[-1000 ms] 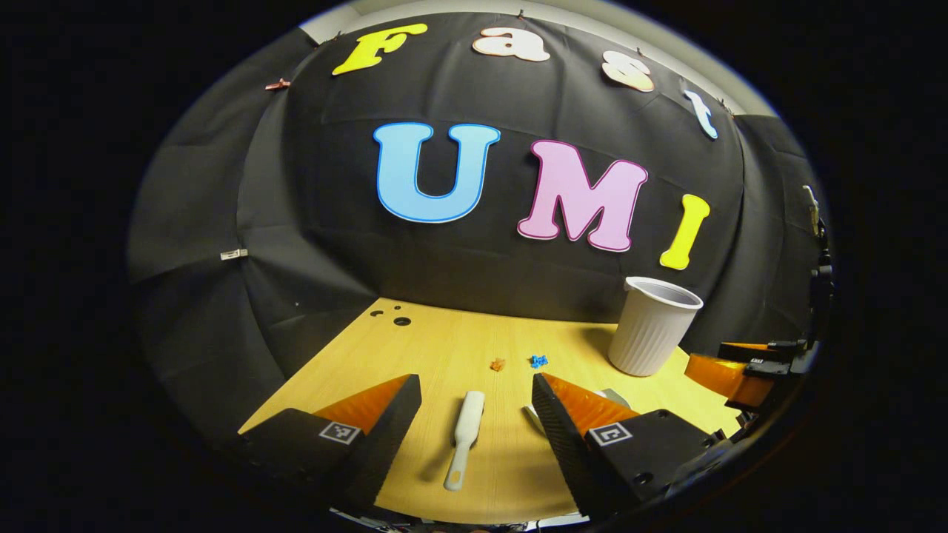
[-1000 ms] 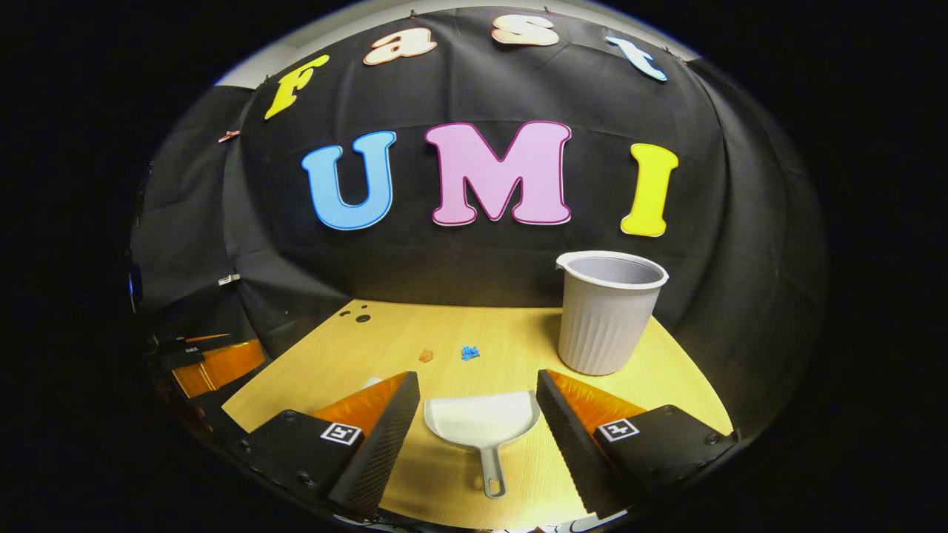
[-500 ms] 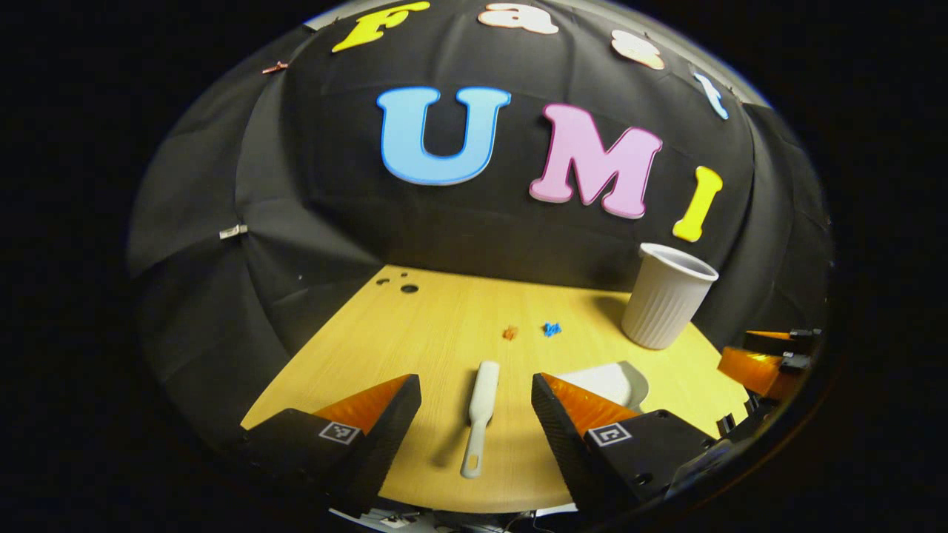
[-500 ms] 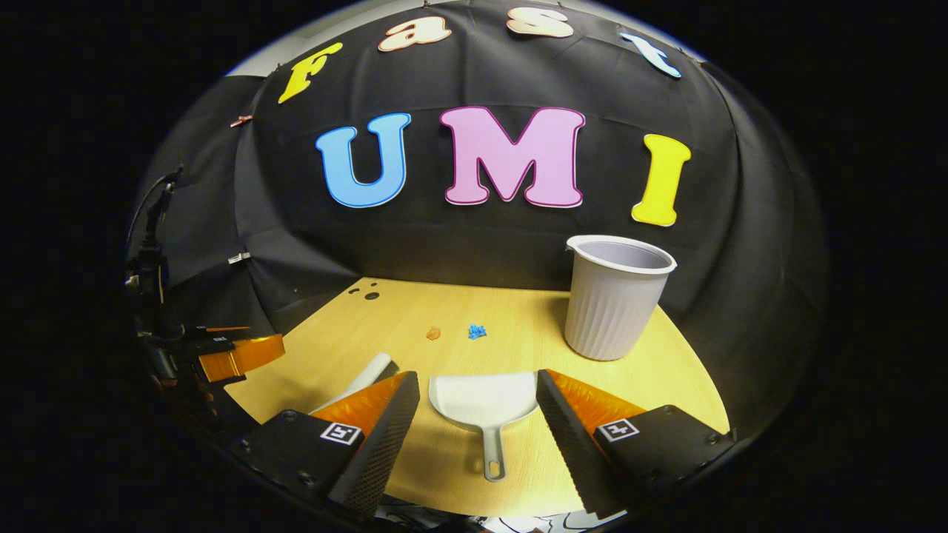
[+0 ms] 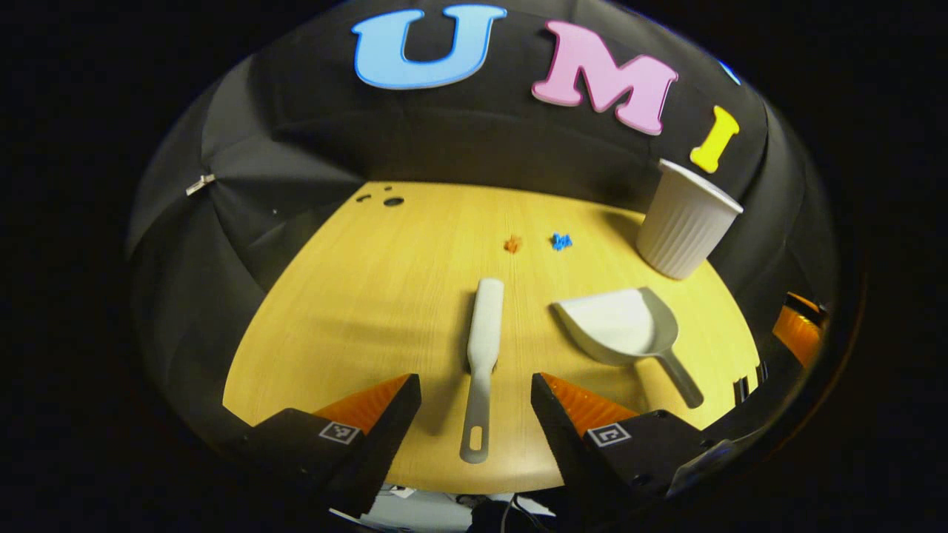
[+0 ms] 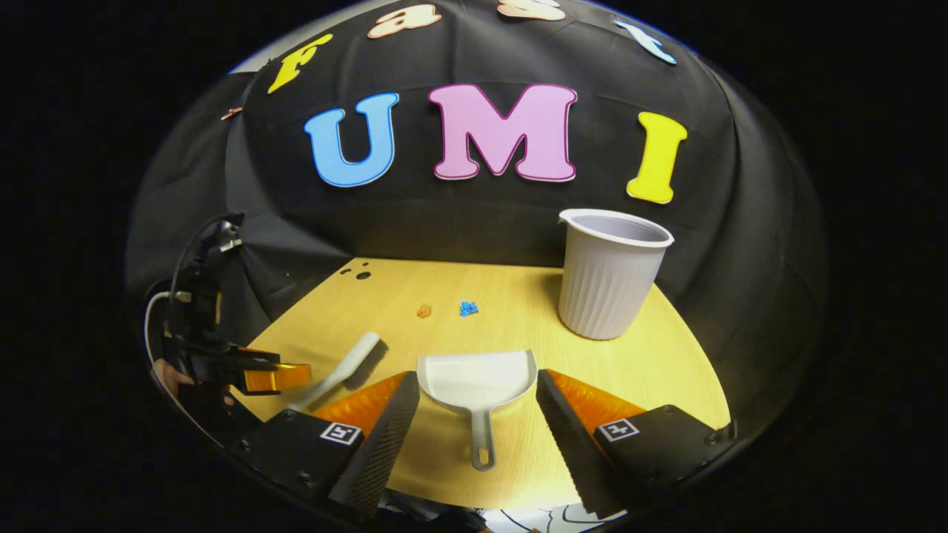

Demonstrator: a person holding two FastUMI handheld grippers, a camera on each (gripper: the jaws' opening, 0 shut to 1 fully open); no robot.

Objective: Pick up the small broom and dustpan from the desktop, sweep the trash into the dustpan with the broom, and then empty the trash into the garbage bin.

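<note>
1. Left gripper view: left tool (image 5: pixel 475 392) spread wide, hovering above the near edge of the worktop (image 5: pixel 355 296), pitched down toward it, nothing between the fingers (image 5: pixel 396 414) but air
2. Small broom (image 5: pixel 481 355) flat on the worktop, handle running toward the camera and lying in the gap between the spread fingers, not touched by either; head pointing away toward the back wall
3. Dustpan (image 5: pixel 622 329) just right of the broom and apart from it, mouth turned left, handle slanting toward the lower right
4. Orange scrap (image 5: pixel 512 243) and blue scrap (image 5: pixel 561 241) beyond the broom head, near each other, well short of the garbage bin (image 5: pixel 685 229) upright at the right rear
5. Right gripper view: right tool (image 6: pixel 478 414) also spread, level with the near worktop edge (image 6: pixel 629 370), dustpan (image 6: pixel 478 381) seen head-on, mouth facing away, its handle centred in the gap, fingers (image 6: pixel 389 433) clear of it on both sides
6. Broom (image 6: pixel 341 370) here lying slantwise at the left, partly behind the left finger
7. Left tool (image 6: pixel 270 376) at the far left edge, held low beside the worktop, cable looping above it; whether spread or pressed together cannot be told from this angle
8. Bin (image 6: pixel 611 274) larger here, open rim up, right of the scraps (image 6: pixel 444 309)
</note>
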